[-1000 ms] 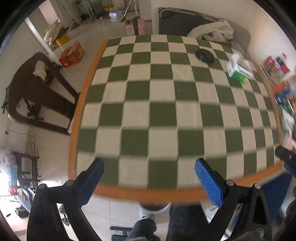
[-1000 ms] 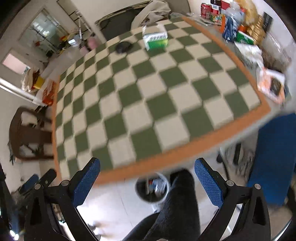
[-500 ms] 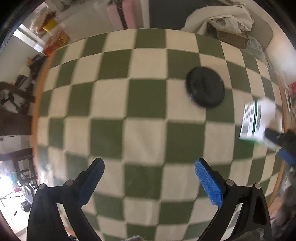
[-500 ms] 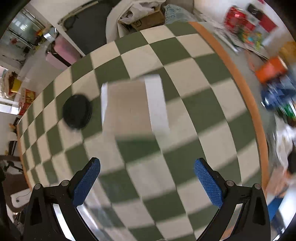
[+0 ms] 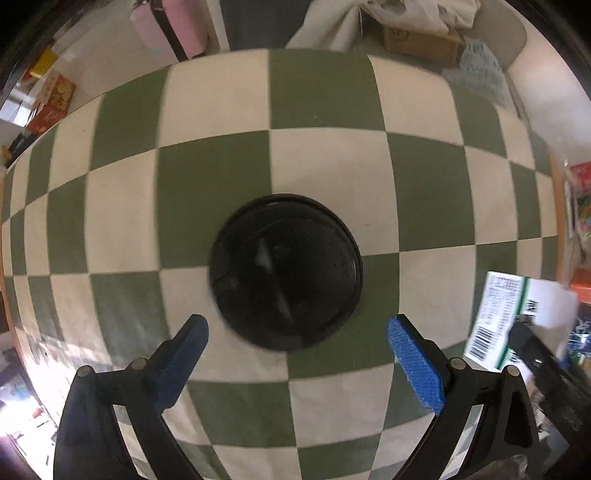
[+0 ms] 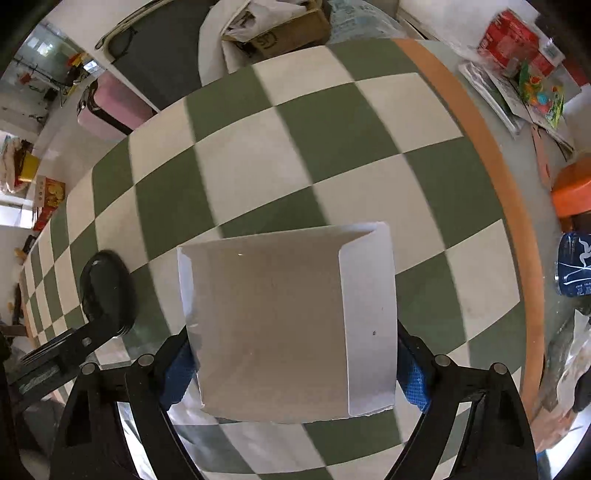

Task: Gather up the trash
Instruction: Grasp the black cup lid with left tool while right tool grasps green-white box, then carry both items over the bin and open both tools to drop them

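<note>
A round black plastic lid (image 5: 286, 271) lies flat on the green-and-white checked tablecloth (image 5: 207, 173). My left gripper (image 5: 295, 336) is open just above it, its blue pads on either side of the lid's near edge. A white-and-green carton (image 6: 288, 321) sits between the pads of my right gripper (image 6: 291, 365); the pads touch both its sides. The carton also shows in the left wrist view (image 5: 513, 317) with the right gripper on it. The lid shows in the right wrist view (image 6: 105, 291) at the left.
The table's orange edge (image 6: 491, 155) runs along the right. Beyond it lie packets, a red box (image 6: 513, 33), an orange thing (image 6: 572, 188) and a blue can (image 6: 576, 266). A cardboard box (image 5: 421, 40) and a pink case (image 5: 170, 26) stand past the far edge.
Both grippers have moved forward from the near table edge across the table. The left now hovers over the black lid. The right has come round the carton, which now sits between its pads.
</note>
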The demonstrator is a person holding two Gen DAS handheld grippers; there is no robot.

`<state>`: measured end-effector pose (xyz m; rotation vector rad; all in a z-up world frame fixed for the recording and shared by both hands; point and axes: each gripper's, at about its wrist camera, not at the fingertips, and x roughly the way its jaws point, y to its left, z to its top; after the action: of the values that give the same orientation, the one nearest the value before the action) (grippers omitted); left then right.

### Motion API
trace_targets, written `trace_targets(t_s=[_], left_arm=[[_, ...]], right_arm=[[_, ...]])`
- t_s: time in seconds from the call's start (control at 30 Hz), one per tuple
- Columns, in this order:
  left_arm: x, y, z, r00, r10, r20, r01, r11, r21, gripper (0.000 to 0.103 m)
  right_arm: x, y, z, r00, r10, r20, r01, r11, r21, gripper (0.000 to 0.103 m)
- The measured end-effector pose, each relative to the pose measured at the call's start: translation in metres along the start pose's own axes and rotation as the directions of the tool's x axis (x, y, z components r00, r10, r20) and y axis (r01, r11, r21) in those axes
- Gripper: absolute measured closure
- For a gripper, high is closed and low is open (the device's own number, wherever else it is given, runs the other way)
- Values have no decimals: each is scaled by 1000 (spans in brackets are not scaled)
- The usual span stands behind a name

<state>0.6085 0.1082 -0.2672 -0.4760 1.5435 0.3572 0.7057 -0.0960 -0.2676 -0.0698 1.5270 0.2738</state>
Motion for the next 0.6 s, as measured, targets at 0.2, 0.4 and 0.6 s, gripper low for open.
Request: trace_targets(t_s=[0.2, 0.4, 0.6], left_arm=[[-2, 4, 0, 998, 16, 63, -15, 1000, -21, 21], [-14, 15, -41, 994, 45, 95, -44, 999, -10, 21], [-26, 29, -133, 995, 50, 85, -50, 999, -11, 21]], right_arm=[[1, -2, 11, 1000, -8, -8, 8, 1000, -25, 12], [2, 2, 2, 1000, -15, -9, 15, 997, -82, 14], [-1, 13, -47, 997, 19, -79, -34, 979, -199, 15]])
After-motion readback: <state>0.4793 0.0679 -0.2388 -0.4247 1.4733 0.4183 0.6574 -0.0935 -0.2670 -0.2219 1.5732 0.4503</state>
